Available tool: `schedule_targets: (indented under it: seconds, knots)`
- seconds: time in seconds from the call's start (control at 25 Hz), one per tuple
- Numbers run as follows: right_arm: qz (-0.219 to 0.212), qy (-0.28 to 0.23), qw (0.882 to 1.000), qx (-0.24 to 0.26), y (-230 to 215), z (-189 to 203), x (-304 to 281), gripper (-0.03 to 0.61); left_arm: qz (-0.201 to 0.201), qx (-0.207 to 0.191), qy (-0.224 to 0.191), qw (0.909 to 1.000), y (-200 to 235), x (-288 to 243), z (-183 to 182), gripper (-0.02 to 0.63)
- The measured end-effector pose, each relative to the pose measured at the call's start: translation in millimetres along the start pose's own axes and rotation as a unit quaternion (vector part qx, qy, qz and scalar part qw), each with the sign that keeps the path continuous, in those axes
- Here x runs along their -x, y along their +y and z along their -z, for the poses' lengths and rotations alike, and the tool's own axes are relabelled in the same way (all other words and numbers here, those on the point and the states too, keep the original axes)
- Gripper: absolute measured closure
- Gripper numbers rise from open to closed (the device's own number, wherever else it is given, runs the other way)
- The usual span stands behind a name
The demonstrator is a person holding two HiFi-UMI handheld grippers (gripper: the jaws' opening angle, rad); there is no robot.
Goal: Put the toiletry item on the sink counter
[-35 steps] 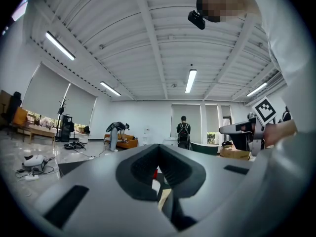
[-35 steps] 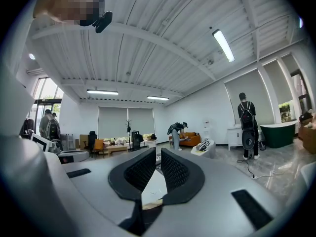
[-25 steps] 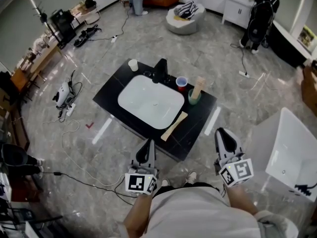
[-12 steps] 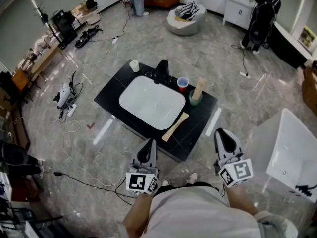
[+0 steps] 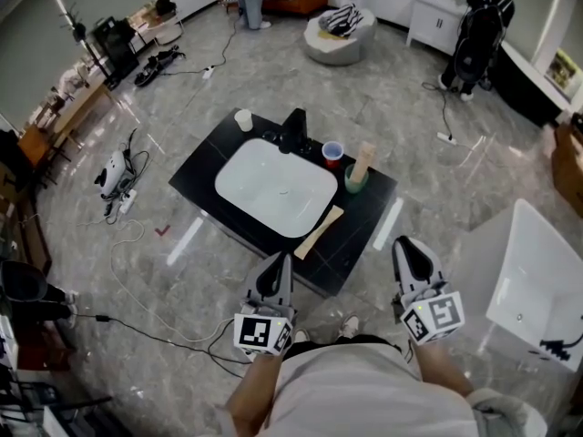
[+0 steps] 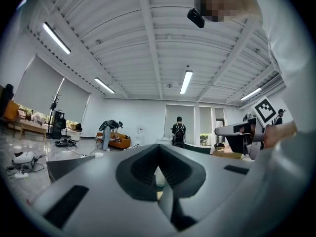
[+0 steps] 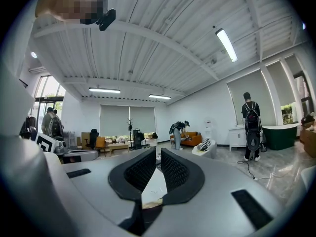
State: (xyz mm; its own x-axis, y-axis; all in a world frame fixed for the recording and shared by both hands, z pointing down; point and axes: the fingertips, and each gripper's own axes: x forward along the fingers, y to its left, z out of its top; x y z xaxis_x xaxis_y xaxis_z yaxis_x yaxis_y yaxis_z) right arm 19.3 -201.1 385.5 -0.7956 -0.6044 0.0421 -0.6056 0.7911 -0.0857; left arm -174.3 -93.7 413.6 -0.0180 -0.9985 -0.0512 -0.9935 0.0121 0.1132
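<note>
A black sink counter (image 5: 360,235) with a white basin (image 5: 276,187) and a black faucet (image 5: 293,129) stands on the floor ahead of me. On it are a white cup (image 5: 243,119), a red cup (image 5: 333,151), a green cup (image 5: 354,180) holding a tan upright item (image 5: 363,160), and a flat beige strip (image 5: 319,232) near the front edge. My left gripper (image 5: 278,262) (image 6: 158,150) and right gripper (image 5: 407,244) (image 7: 158,153) hover short of the counter's near edge. Both are shut, with nothing in them.
A white bathtub (image 5: 537,271) stands close at the right. Cables and a power strip (image 5: 127,198) lie on the floor to the left. People stand at the far end of the room (image 5: 478,35), beside a round pouf (image 5: 339,33).
My left gripper has edged slightly forward toward the counter. The right gripper and the items on the counter stay where they were.
</note>
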Motion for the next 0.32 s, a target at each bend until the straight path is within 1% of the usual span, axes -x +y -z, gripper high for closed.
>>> schedule_targets:
  seconds: [0.32]
  knots:
    - [-0.003,0.003,1.0,-0.001,1.4,2.3,-1.5,0.524,-0.002,0.006,0.006,1.0,2.8,0.0,4.7,0.612]
